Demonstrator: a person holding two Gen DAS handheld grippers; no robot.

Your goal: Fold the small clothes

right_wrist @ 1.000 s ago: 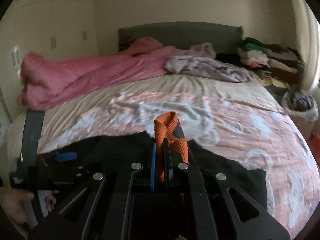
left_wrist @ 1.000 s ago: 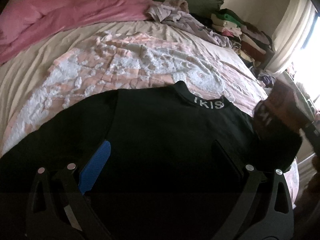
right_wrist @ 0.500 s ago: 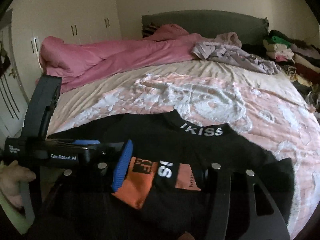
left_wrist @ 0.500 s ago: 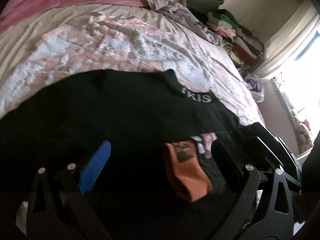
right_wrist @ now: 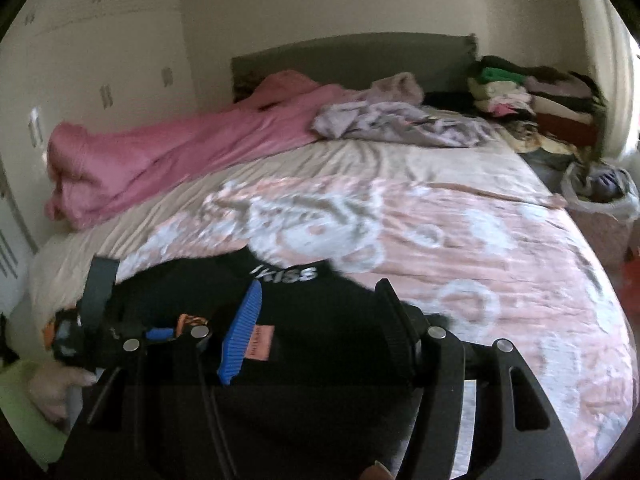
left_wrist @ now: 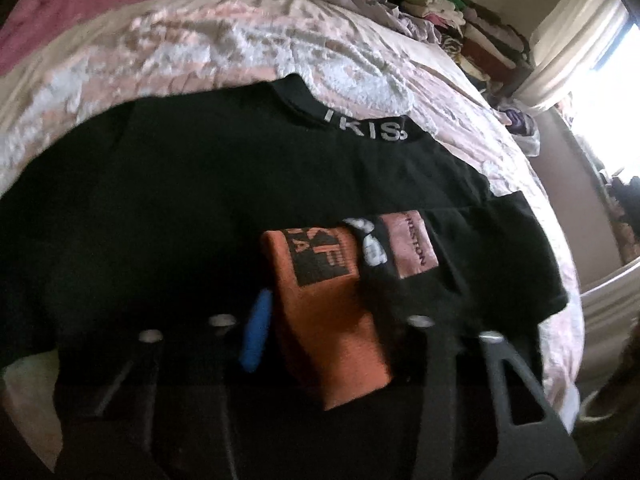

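Observation:
A black top (left_wrist: 192, 200) with "IKISS" on its collar lies flat on the bed (left_wrist: 240, 48); it also shows in the right wrist view (right_wrist: 320, 312). Its orange-cuffed sleeve (left_wrist: 332, 320) is folded across the body, with a pink label (left_wrist: 412, 248) beside it. My left gripper (left_wrist: 336, 320) is open, its blue pad just left of the orange cuff. My right gripper (right_wrist: 316, 328) is open and empty above the top's right side. The left gripper (right_wrist: 84, 332) shows at the left of the right wrist view.
A pink duvet (right_wrist: 160, 160) lies along the bed's far left. Crumpled lilac clothes (right_wrist: 392, 120) sit near the headboard. Stacked folded clothes (right_wrist: 528, 96) are at the far right, with a bag (right_wrist: 600, 192) on the floor. The window (left_wrist: 608, 92) is right.
The right gripper carried the orange-cuffed sleeve across the black top, let it go and opened, then drew back right. The left gripper moved closer over the folded sleeve.

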